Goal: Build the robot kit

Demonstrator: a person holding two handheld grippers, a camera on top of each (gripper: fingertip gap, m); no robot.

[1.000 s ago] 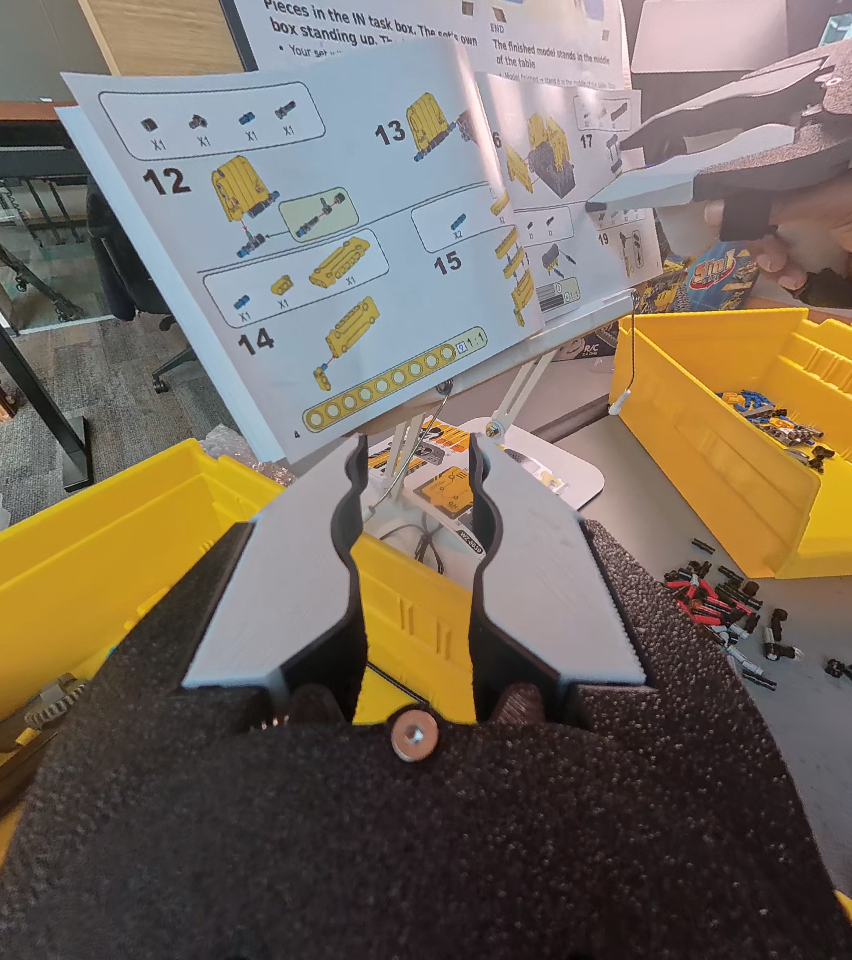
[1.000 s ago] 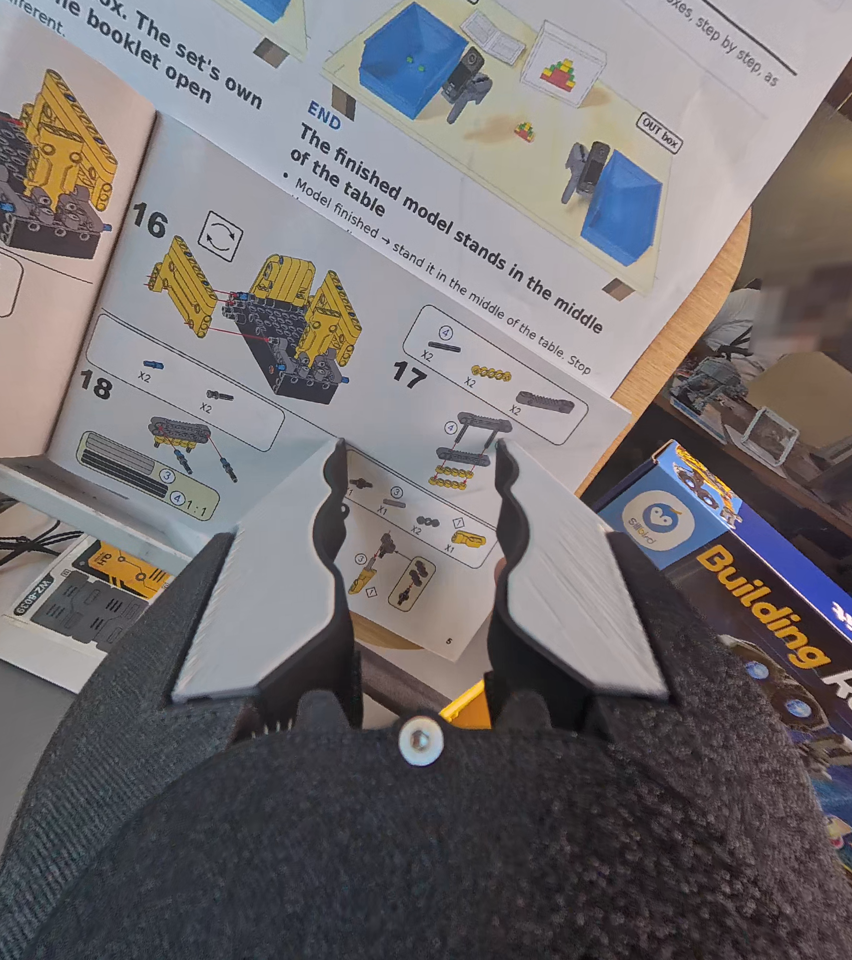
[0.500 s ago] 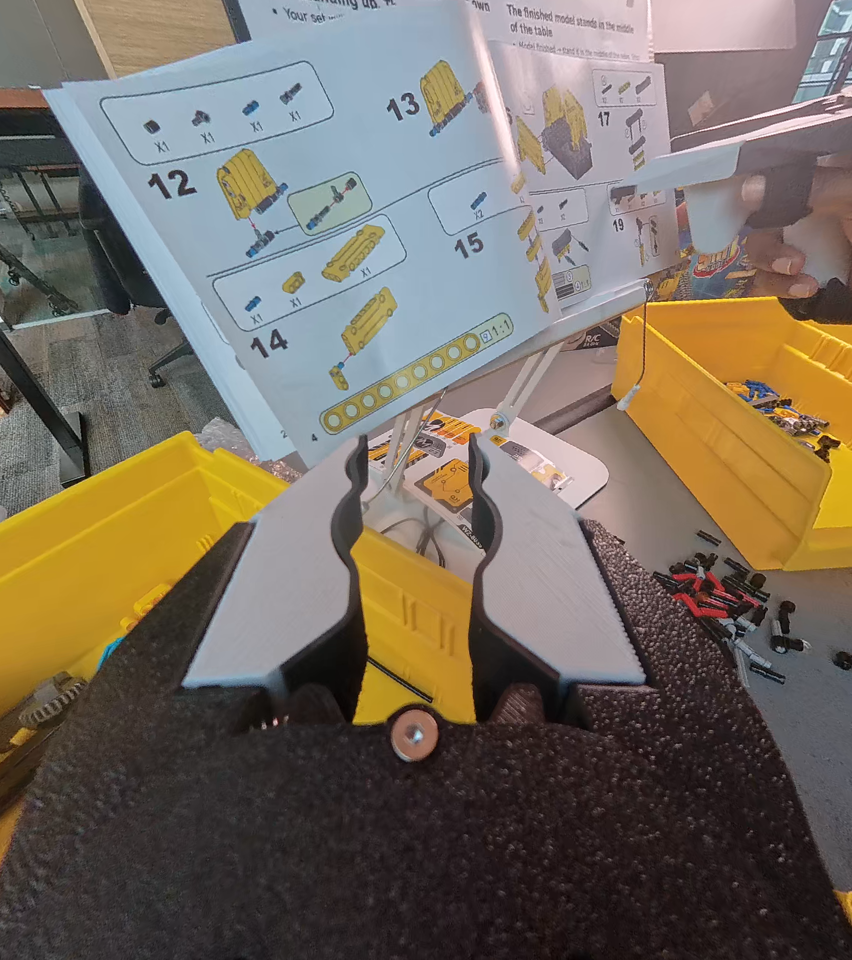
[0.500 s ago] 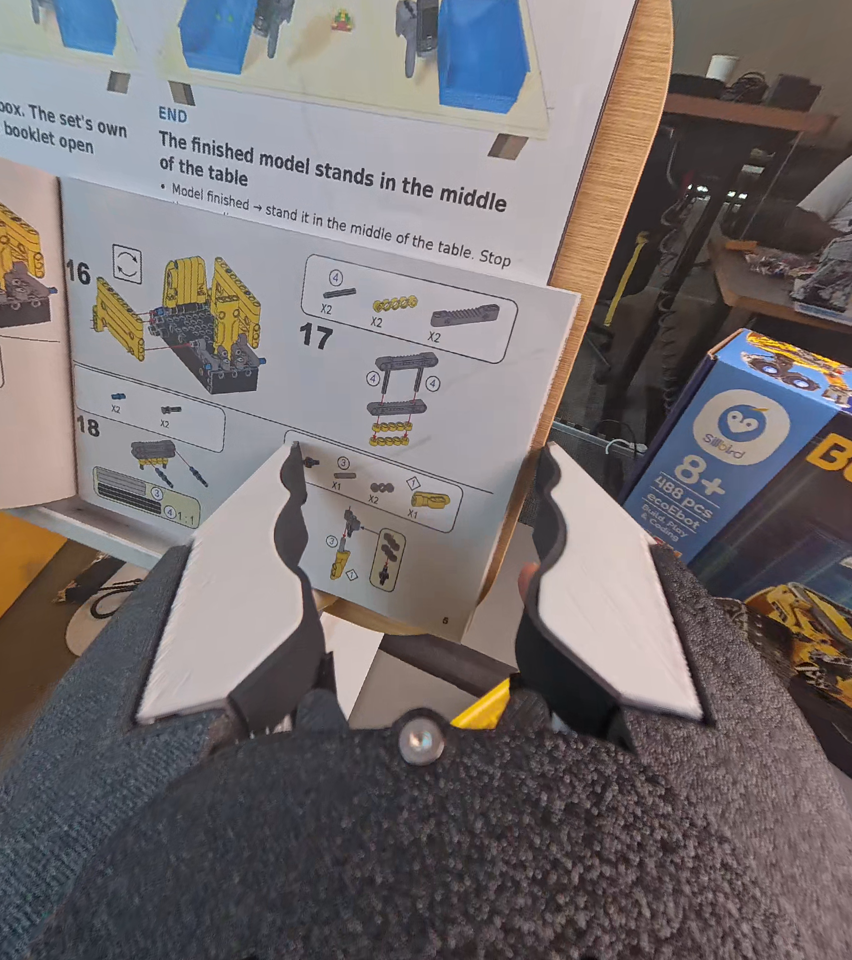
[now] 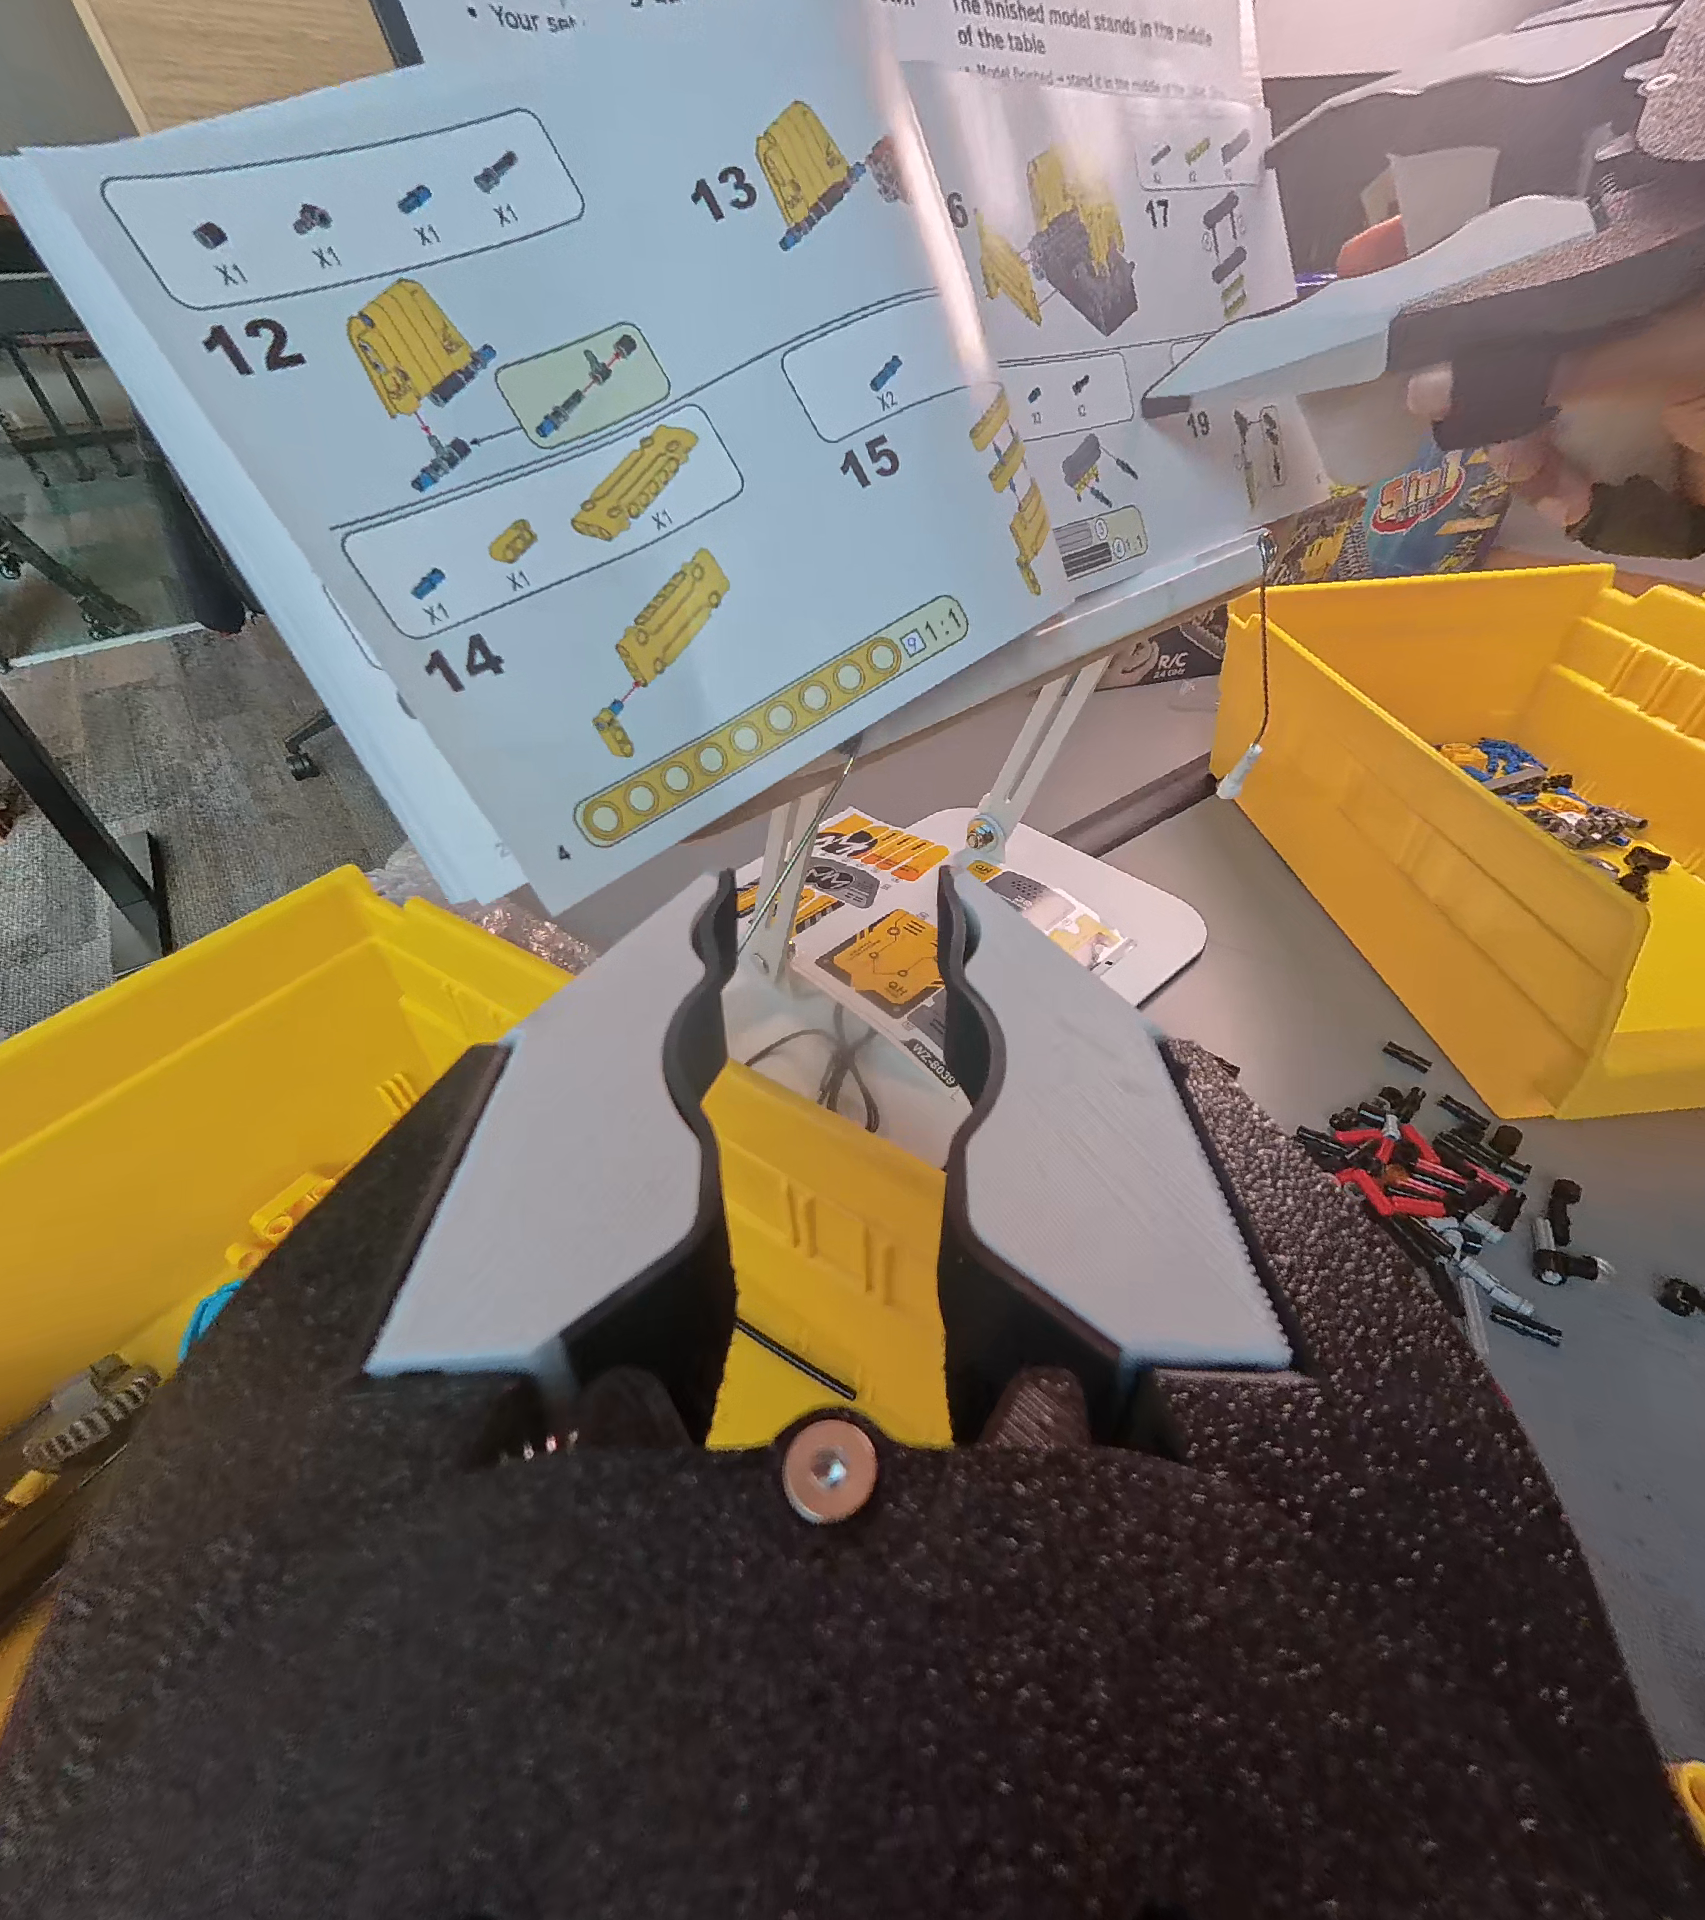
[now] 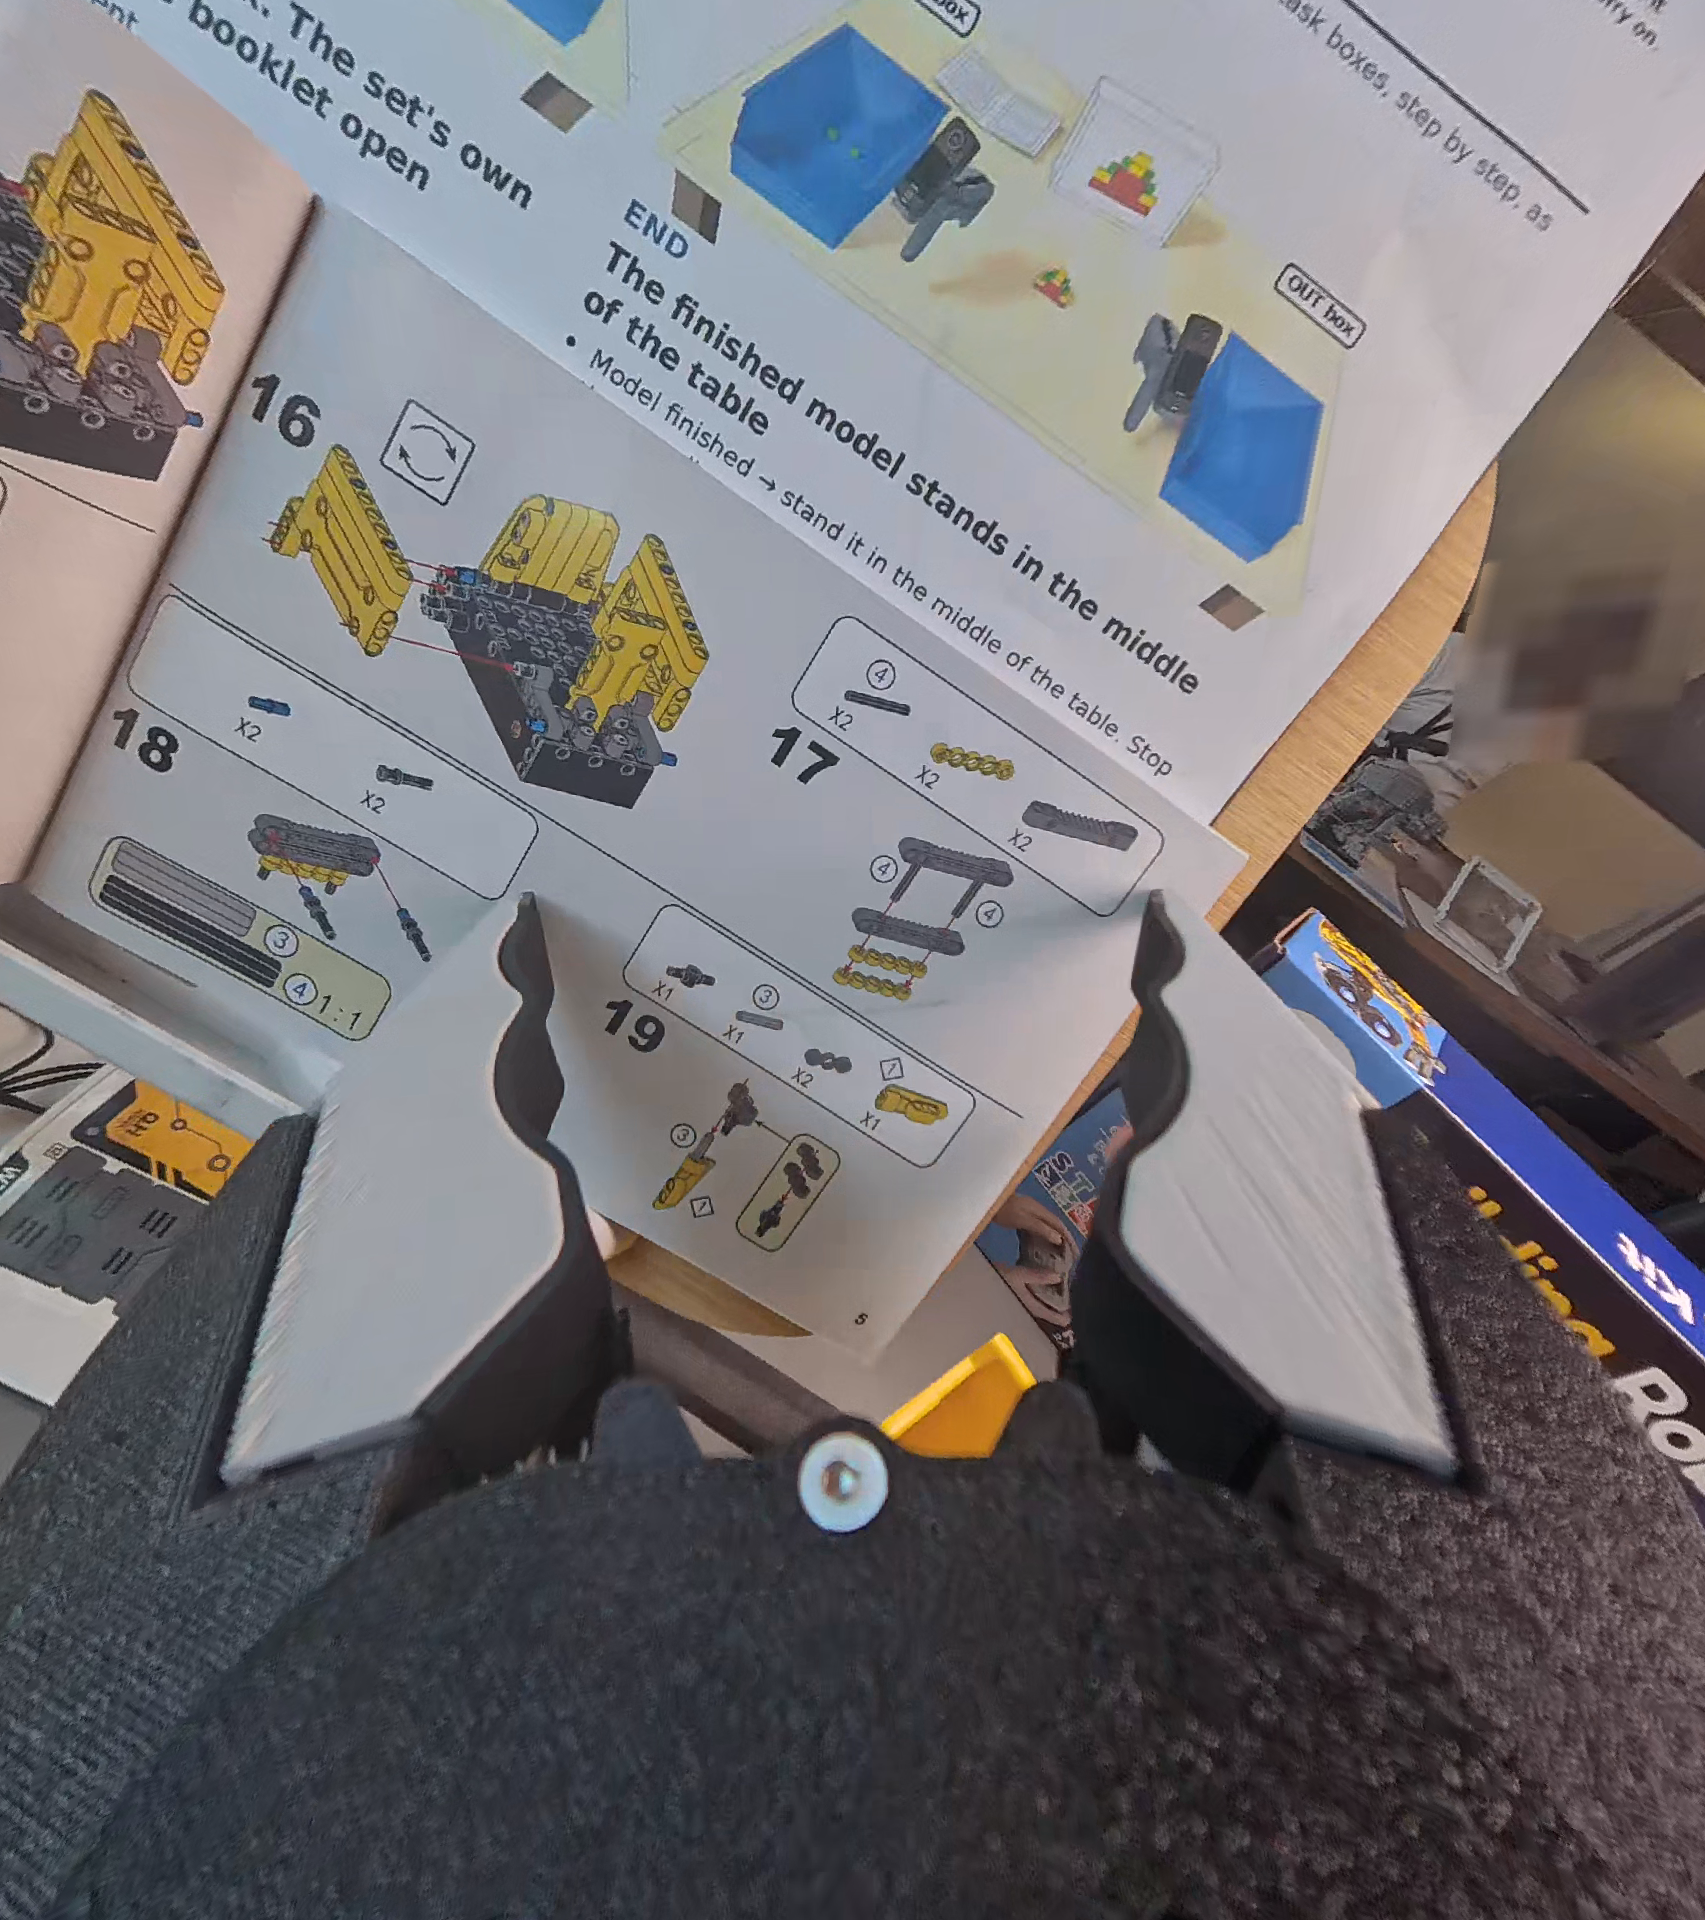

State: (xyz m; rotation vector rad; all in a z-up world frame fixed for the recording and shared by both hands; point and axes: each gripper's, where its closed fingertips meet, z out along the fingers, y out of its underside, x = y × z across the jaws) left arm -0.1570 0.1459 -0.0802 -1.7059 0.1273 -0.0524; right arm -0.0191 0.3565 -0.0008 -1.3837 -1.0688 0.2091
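Left wrist view: left gripper (image 5: 832, 894) with its grey fingers (image 5: 578, 1164) parted by a moderate gap, nothing between them, held above the near wall of a yellow bin (image 5: 204, 1101) at lower left; that bin held a dark gear (image 5: 84, 1423) and a few yellow and blue pieces. Beyond the fingertips: an open instruction booklet (image 5: 557, 447) propped tilted on a white stand (image 5: 1056, 914), pages showing numbered building steps in yellow and black parts; a printed sheet (image 5: 1076, 42) behind it. On the grey table (image 5: 1606, 1403) to the right: a loose scatter of small black and red pins (image 5: 1419, 1174), and a second yellow bin (image 5: 1430, 852) holding small blue and black pieces (image 5: 1544, 790). At upper right, the right gripper (image 5: 1180, 390) in a person's hand (image 5: 1679, 416), its tip close against the booklet's right page; actual contact could not be told. Right wrist view: right gripper (image 6: 837, 914) with jaws spread wide and empty, aimed at the lower corner of the booklet's right page (image 6: 682, 790), the fingertips just short of the paper. Printed sheet (image 6: 983, 312) with blue boxes pictured above the booklet, on a wooden board (image 6: 1347, 748). Blue building-kit box (image 6: 1513, 1132) to the right; a flat printed card (image 6: 69, 1205) on the stand's base at lower left.
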